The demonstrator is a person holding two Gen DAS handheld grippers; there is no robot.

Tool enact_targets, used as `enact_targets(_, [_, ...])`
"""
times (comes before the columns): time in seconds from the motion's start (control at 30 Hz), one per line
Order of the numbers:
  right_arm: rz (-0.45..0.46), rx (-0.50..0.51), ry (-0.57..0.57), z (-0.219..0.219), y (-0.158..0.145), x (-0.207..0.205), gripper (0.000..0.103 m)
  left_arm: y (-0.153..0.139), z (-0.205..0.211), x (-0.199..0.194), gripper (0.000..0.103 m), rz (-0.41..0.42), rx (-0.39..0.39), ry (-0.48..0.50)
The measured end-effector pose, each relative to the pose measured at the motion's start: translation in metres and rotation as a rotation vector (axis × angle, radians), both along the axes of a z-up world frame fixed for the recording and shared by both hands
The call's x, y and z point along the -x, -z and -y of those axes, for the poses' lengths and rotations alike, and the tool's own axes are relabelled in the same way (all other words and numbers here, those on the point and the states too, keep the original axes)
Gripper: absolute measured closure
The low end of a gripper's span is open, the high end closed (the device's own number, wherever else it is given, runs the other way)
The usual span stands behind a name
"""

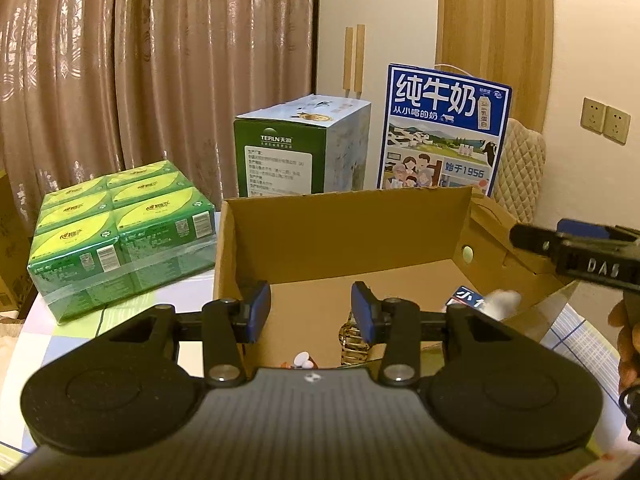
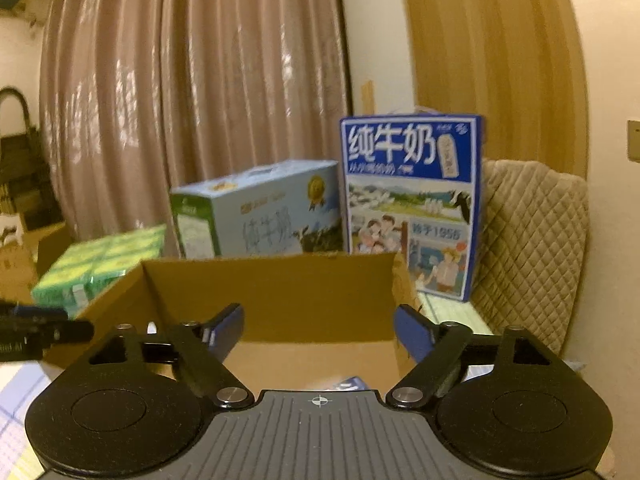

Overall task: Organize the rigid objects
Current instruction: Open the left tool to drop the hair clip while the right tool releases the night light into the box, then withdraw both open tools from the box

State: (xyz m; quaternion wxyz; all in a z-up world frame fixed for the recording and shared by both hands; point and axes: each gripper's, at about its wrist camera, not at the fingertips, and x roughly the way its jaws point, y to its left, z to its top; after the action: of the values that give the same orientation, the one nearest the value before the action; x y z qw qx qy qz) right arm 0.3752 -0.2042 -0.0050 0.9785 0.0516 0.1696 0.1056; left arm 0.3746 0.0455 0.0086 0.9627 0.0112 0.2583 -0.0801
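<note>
A: Cardboard box (image 1: 344, 236) is the drop target, open top, sitting on the table (image 1: 120, 320) right in front of both grippers. Left gripper (image 1: 311, 312) hangs over the near edge, jaws part-open with nothing between the pads.

B: Right one?

A: Right gripper (image 2: 320, 330) is over the same box, jaws spread wide, nothing between them either. My read: neither is carrying anything, both just parked over the opening.

B: What's inside?

A: From the left wrist view: a metal-band watch (image 1: 354, 340) on the floor near the front wall, small white caps (image 1: 302, 360) at the bottom edge, a blue-and-white packet (image 1: 466, 298) and something white (image 1: 504, 302) by the right wall. Can't identify the white thing.

B: Surroundings?

A: Green tissue pack (image 1: 120, 232) just left of the box. Green-and-blue carton (image 1: 296, 148) and tall blue milk carton (image 1: 444, 132) stand upright behind it, against the curtain (image 1: 140, 60). Probably bulk stuff, too big for the box.

B: Risk?

A: The grippers are near each other over a narrow opening. Could clash if both dip in.
</note>
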Motion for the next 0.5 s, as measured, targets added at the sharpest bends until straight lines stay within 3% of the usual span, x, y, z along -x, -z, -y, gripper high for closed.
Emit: enact_targets(0.5, [0.015,0.012,0.020,0.004,-0.004,0.014,0.022,-0.005,0.004,0.012,0.064,0.014,-0.004,0.010])
